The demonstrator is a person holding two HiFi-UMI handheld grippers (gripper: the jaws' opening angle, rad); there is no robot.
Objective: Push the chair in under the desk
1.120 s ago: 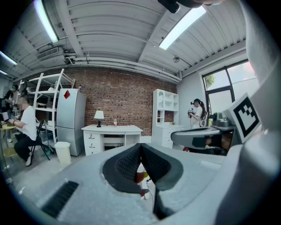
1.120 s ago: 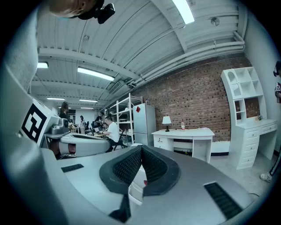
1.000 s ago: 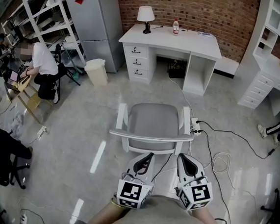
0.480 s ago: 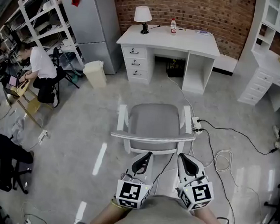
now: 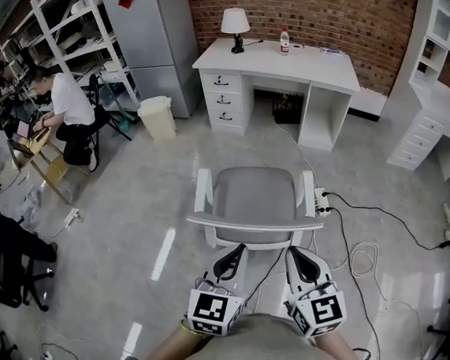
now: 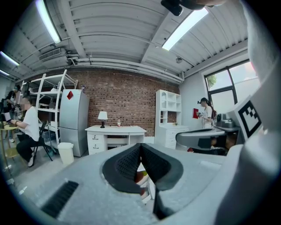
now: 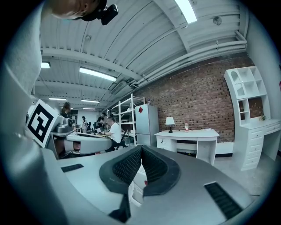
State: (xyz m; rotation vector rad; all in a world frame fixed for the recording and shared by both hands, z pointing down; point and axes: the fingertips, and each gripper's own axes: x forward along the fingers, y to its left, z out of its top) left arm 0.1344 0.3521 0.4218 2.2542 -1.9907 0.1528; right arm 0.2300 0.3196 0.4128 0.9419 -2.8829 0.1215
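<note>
Chair (image 5: pixel 255 194) stands mid-floor, well short of the far table (image 5: pixel 323 68), its backrest (image 5: pixel 254 224) on the near side. Left tongs (image 5: pixel 236 252) and right tongs (image 5: pixel 294 255), both closed and empty, sit just behind the backrest, presumably as blunt pushers.

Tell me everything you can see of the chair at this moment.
The chair has a grey seat, a curved grey back rail and a white frame with two armrests. It stands upright on the floor, facing the desk, well short of it with bare floor between. Its back is towards the person. The left gripper and right gripper, both shut, sit just behind the back; contact cannot be told. Cables lie by its right side.
</note>
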